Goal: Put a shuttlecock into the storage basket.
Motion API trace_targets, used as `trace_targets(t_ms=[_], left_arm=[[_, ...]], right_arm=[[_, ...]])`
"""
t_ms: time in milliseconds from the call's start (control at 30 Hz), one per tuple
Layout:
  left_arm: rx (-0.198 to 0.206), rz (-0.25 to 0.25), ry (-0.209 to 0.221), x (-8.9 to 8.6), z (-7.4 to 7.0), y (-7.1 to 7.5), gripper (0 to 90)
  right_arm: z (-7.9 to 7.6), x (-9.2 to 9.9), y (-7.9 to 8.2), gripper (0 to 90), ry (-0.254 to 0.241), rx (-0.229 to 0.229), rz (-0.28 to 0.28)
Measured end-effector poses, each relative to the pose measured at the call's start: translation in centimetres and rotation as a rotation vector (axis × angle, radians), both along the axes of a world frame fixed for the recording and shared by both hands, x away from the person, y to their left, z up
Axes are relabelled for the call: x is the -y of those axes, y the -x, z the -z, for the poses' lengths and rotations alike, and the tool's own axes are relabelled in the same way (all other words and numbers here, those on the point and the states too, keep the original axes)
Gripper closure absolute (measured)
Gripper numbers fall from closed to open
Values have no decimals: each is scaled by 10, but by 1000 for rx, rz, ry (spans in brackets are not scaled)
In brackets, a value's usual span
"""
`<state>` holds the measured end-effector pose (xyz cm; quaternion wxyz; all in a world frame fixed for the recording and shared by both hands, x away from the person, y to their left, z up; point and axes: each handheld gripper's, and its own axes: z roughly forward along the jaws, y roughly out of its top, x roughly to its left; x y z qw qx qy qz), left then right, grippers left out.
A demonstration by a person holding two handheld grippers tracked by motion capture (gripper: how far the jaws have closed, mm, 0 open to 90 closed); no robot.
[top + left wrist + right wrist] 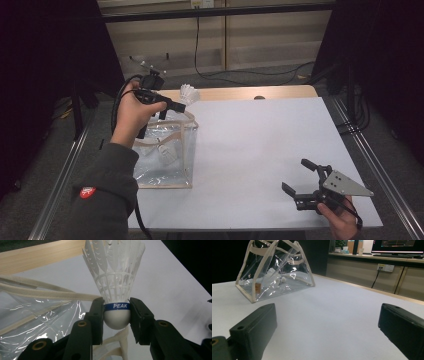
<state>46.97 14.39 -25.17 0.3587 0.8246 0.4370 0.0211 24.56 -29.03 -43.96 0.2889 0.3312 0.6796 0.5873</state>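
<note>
White-feathered shuttlecock (116, 287) is pinched at its cork by the left gripper (116, 317) above the clear bag (165, 150), where one already lies; release remains. The right gripper (304, 179) is held spread, empty.

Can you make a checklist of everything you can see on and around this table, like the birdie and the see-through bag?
Surface: white table, wooden strip along the far edge.
Job's things: shuttlecock with a blue band, clamped at its cork; clear bag with cream trim, standing at the table's left, another shuttlecock inside.
Clutter: nothing seen.
Grippers: left gripper shut on the shuttlecock, raised above the bag; right gripper open, low near the table's front right.
Cables: black cable hangs from the left gripper; another cable runs down the far wall to the floor.
Surroundings: wall sockets, dark curtains, monitor on a far counter.
</note>
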Motion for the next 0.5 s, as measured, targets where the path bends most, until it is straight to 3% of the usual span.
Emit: trace_targets(t_ms=[500], left_arm=[[-2, -13, -3, -7, 1, -1, 653]], right_arm=[[0, 0, 0, 19, -5, -2, -1]])
